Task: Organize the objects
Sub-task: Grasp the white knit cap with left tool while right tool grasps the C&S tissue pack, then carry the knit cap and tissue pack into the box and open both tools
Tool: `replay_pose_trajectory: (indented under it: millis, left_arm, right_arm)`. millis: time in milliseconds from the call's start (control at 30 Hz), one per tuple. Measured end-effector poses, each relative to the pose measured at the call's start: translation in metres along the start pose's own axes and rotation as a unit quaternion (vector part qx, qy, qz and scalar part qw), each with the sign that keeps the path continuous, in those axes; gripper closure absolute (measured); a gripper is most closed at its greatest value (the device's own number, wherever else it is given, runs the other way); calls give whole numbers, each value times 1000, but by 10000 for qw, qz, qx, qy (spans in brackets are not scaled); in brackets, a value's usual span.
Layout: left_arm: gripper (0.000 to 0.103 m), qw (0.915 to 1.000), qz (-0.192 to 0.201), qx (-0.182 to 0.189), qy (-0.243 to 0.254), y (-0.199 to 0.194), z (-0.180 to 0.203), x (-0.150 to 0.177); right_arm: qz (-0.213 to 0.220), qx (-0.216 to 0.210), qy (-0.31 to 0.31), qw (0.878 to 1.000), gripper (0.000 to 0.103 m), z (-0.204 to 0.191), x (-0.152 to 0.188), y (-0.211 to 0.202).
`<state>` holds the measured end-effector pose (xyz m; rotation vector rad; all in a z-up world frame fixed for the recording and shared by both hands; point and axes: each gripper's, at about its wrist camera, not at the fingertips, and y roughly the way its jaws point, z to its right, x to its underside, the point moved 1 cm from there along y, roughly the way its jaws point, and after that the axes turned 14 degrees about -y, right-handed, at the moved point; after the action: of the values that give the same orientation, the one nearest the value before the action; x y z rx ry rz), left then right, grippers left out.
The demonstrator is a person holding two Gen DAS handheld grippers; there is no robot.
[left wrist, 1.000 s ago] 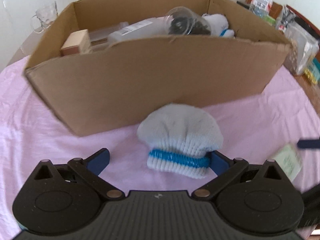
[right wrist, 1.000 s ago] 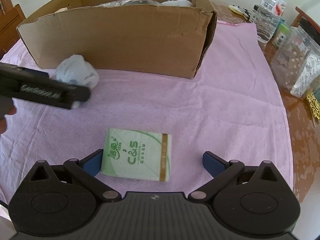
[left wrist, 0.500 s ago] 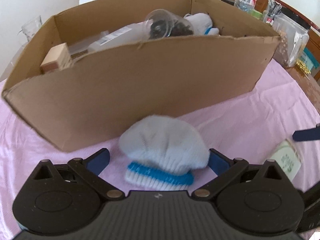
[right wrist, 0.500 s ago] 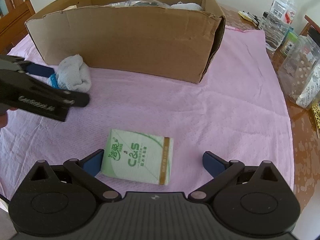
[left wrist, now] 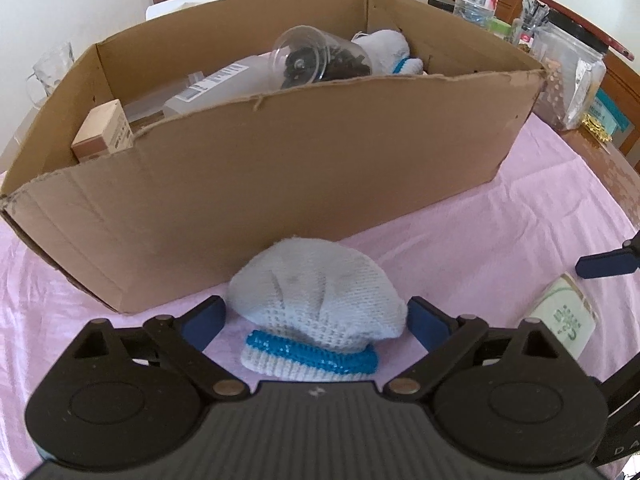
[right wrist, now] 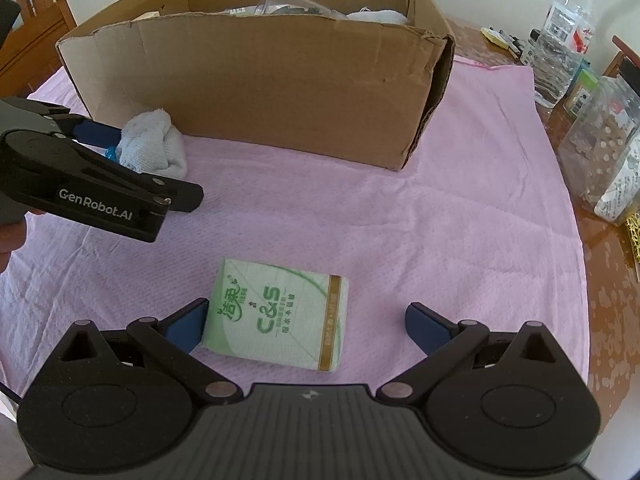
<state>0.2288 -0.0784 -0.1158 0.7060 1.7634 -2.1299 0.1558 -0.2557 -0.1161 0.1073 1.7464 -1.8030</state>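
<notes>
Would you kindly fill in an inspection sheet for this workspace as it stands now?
Surface: pink cloth over a wooden table.
Job's things: knitted white glove with blue cuff on the cloth before the cardboard box; tissue pack lying flat; box already holds a clear cup, another glove and small cartons.
Clutter: water bottle and plastic jar at the table edge.
Grippers: left gripper jaws closing around the glove, not yet pressing; right gripper open, tissue pack by one jaw.
Cables: nothing seen.
Surroundings: wooden chairs, pale wall.
</notes>
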Motion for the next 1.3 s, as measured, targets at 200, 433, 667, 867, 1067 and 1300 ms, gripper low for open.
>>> replay_pose_trajectory:
  millis: [200, 433, 667, 867, 1067, 1300]
  left_arm:
    - [7, 10000, 23, -16, 91, -1, 0, 0]
    - [19, 9999, -14, 75, 98, -4, -1, -2]
    - [27, 9997, -42, 105, 203, -8, 0, -3]
    - [30, 9991, -158, 245, 317, -17, -1, -4]
    - [31, 9971, -273, 445, 554, -39, -2, -8]
    - [31, 9928, -125, 711, 956, -90, -1, -30]
  right_arm:
    - [2, -83, -109, 9999, 2, -9, -4, -2]
    - [64, -83, -172, 9998, 19, -17, -4, -9]
    - [38, -64, -85, 9999, 32, -12, -5, -13]
    - [-13, -112, -84, 9999, 32, -15, -5, -16]
    - [-8, -146, -199, 9997, 32, -15, -10, -24]
    - [226, -224, -355, 9989, 32, -4, -30, -52]
